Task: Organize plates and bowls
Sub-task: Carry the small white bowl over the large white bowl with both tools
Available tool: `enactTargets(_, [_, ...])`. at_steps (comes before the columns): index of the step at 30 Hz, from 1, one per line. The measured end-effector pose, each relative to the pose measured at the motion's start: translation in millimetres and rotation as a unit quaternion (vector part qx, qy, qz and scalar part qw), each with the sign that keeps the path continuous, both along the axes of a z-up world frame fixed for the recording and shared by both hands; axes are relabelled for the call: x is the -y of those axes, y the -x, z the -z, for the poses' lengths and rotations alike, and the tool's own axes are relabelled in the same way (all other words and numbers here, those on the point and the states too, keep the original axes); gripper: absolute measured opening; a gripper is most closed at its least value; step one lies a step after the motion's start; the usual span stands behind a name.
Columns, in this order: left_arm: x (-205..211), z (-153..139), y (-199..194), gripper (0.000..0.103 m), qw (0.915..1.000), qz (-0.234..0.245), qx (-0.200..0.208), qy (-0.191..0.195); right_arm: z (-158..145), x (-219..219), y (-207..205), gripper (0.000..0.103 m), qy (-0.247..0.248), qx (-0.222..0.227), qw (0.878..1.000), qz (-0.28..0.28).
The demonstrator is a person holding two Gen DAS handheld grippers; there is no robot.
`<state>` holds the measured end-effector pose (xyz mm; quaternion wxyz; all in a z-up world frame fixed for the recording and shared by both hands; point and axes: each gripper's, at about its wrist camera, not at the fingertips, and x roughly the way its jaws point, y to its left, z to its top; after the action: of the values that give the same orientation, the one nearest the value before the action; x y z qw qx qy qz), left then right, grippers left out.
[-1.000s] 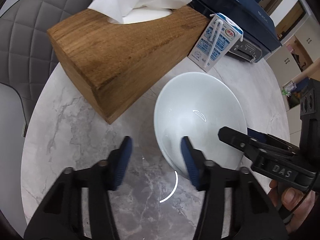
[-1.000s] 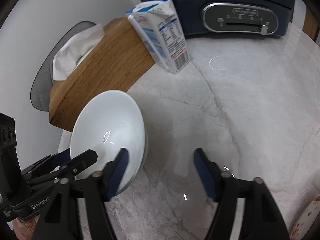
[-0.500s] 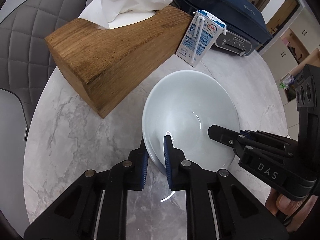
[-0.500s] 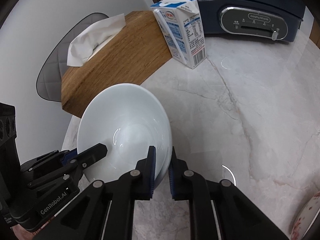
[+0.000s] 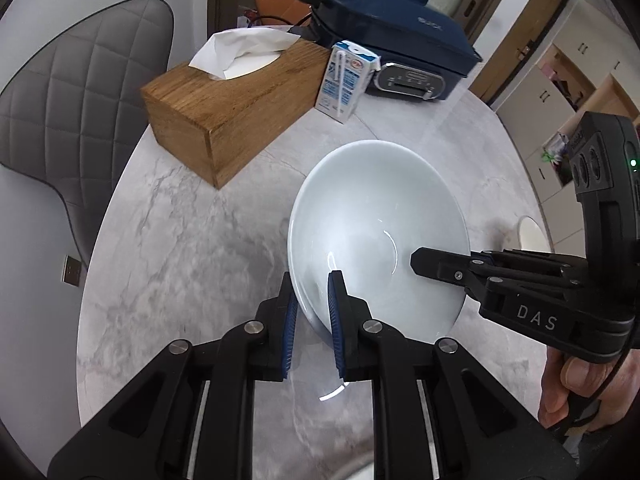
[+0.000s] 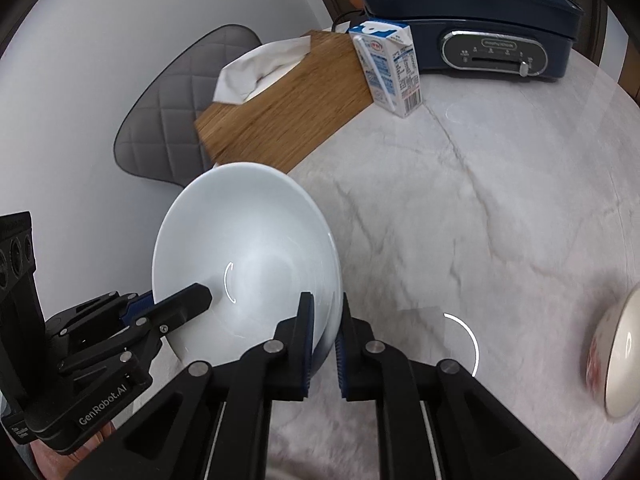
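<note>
A plain white bowl (image 5: 376,224) is held above the marble table (image 5: 180,264) by both grippers. My left gripper (image 5: 313,304) is shut on the bowl's near-left rim. My right gripper (image 6: 324,328) is shut on the opposite rim of the bowl (image 6: 244,256). In the left wrist view the right gripper (image 5: 460,266) reaches in from the right. In the right wrist view the left gripper (image 6: 180,308) reaches in from the left. A second bowl with a red pattern (image 6: 616,356) sits at the right edge of the table; it also shows in the left wrist view (image 5: 532,234).
A wooden tissue box (image 5: 236,108) lies at the back left. A small milk carton (image 5: 344,80) stands beside it. A dark blue electric cooker (image 5: 396,36) is behind. A grey quilted chair (image 5: 72,96) stands off the table's left edge.
Both grippers closed on the bowl's rims and lifted it off the table, away from the tissue box. The patterned bowl has come into view on the right.
</note>
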<state>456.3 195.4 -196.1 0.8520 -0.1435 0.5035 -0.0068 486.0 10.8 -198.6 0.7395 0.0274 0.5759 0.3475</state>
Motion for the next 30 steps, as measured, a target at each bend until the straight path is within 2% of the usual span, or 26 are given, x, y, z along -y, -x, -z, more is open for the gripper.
enactTargets(7, [20,-15,86,0.013,0.9993,0.016,-0.002,0.035,-14,35,72,0.012,-0.003,-0.013,1.0,-0.013])
enactTargets(16, [52,2,174,0.013,0.997,0.03,-0.033,0.063,-10,70,160,0.012,0.016,-0.032,0.999,-0.009])
enactTargets(23, [64,16,214,0.013,0.9956,0.033,-0.051,0.071,-2,79,198,0.012,0.026,-0.044,0.999,-0.003])
enactTargets(30, [72,49,230,0.013,0.9939,0.03,-0.082,0.067,18,75,219,0.012,0.055,-0.05,0.997,-0.004])
